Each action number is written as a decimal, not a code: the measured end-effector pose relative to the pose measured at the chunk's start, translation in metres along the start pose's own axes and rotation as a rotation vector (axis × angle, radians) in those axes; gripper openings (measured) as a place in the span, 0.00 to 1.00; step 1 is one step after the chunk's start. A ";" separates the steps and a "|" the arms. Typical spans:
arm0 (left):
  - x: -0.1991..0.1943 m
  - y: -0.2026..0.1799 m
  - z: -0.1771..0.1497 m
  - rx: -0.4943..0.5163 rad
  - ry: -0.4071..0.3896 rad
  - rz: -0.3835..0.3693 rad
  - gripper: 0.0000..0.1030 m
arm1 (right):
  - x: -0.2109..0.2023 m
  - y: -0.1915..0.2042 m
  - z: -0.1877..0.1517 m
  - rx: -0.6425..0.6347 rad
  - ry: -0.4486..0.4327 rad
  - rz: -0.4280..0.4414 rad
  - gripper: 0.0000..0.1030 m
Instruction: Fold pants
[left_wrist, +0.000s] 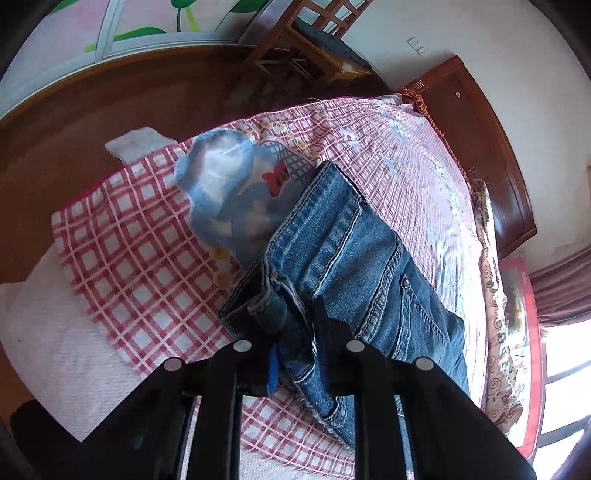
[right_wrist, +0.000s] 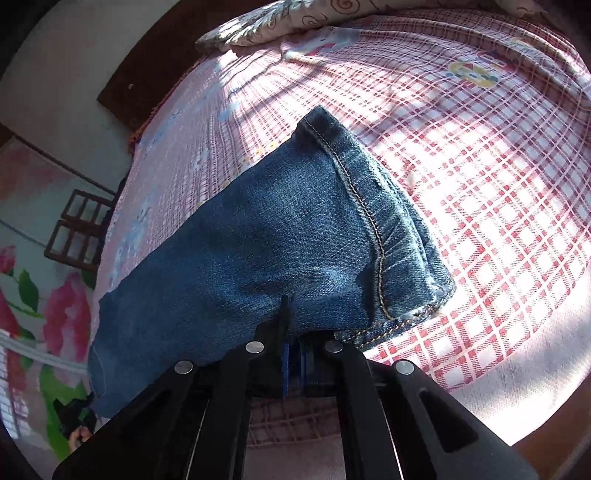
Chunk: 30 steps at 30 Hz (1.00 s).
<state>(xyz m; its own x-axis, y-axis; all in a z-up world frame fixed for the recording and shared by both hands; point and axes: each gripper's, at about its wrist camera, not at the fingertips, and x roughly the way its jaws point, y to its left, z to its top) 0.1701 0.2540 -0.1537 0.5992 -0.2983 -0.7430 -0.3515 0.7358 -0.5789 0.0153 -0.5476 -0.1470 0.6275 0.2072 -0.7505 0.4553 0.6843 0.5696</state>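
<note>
Blue jeans (left_wrist: 343, 254) lie folded on a bed with a red-and-white checked sheet (left_wrist: 122, 254). In the left wrist view the waistband end with its belt loop runs between the fingers of my left gripper (left_wrist: 295, 350). The jaws stand a little apart, and the denim sits loosely in the gap. In the right wrist view the hem end of the jeans (right_wrist: 266, 240) drapes over my right gripper (right_wrist: 293, 332). One dark fingertip (right_wrist: 283, 314) shows on top of the cloth, the other is hidden under it, and the denim is pinched in the narrow gap.
A blue-and-white patterned cloth (left_wrist: 225, 192) lies on the sheet just beyond the jeans. A wooden headboard (left_wrist: 480, 147) and a quilt (left_wrist: 498, 302) border the bed on the right. A wooden chair (left_wrist: 306, 48) stands on the floor beyond. A pillow (right_wrist: 295, 22) lies at the far edge.
</note>
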 end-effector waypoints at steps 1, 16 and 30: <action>-0.008 0.000 0.003 0.008 -0.021 0.010 0.37 | -0.006 -0.003 0.001 0.060 0.019 0.028 0.15; -0.035 -0.166 -0.083 0.622 -0.172 -0.129 0.71 | -0.053 0.007 -0.049 0.139 -0.001 0.130 0.54; 0.120 -0.212 -0.095 0.525 0.236 -0.215 0.48 | -0.039 0.005 -0.070 0.148 0.088 0.136 0.54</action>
<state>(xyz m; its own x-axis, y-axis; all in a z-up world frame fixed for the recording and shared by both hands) 0.2479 0.0041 -0.1517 0.4209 -0.5556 -0.7170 0.1969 0.8276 -0.5257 -0.0509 -0.5031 -0.1384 0.6352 0.3550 -0.6859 0.4618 0.5373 0.7057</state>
